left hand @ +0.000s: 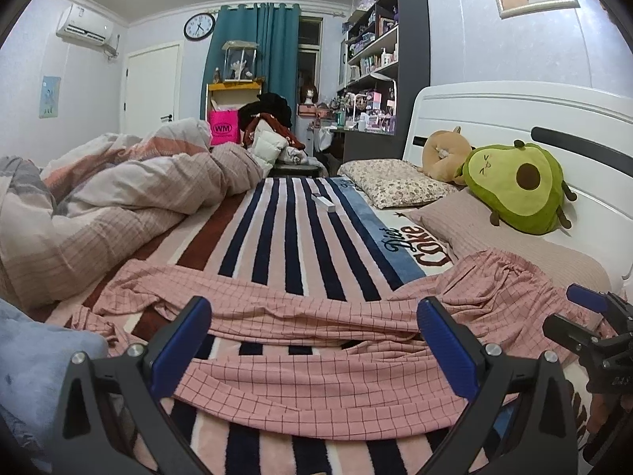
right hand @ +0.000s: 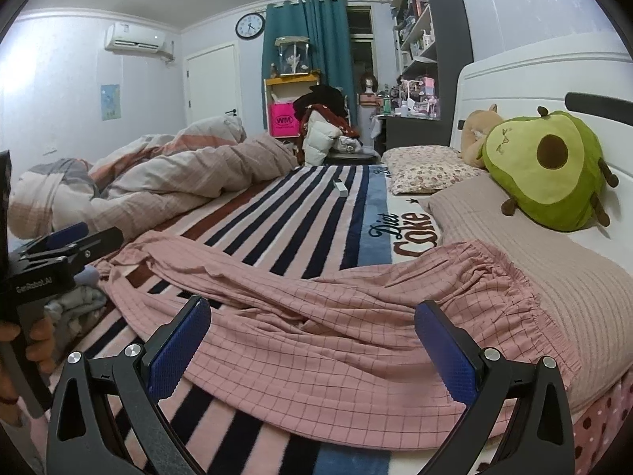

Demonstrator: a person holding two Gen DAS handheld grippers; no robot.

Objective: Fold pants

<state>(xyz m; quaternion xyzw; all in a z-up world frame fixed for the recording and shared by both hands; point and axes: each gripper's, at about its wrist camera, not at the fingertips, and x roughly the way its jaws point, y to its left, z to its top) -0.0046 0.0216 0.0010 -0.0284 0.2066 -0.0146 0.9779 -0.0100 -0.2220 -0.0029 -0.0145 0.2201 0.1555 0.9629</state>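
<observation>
Pink checked pants lie spread and rumpled across a striped blanket on the bed, waistband toward the beige pillow; both the left gripper and the right gripper hover over them with jaws wide apart, holding nothing. A pink bag stands in a yellow shelf unit beyond the bed, its contents impossible to make out; the far trouser cuffs are bunched and hard to read.

Pale walls, teal curtain at dark window, wall clock, white door, dark shelving.

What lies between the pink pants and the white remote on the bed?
Only bare striped blanket lies between the pants and the remote, seen in both wrist views.
</observation>
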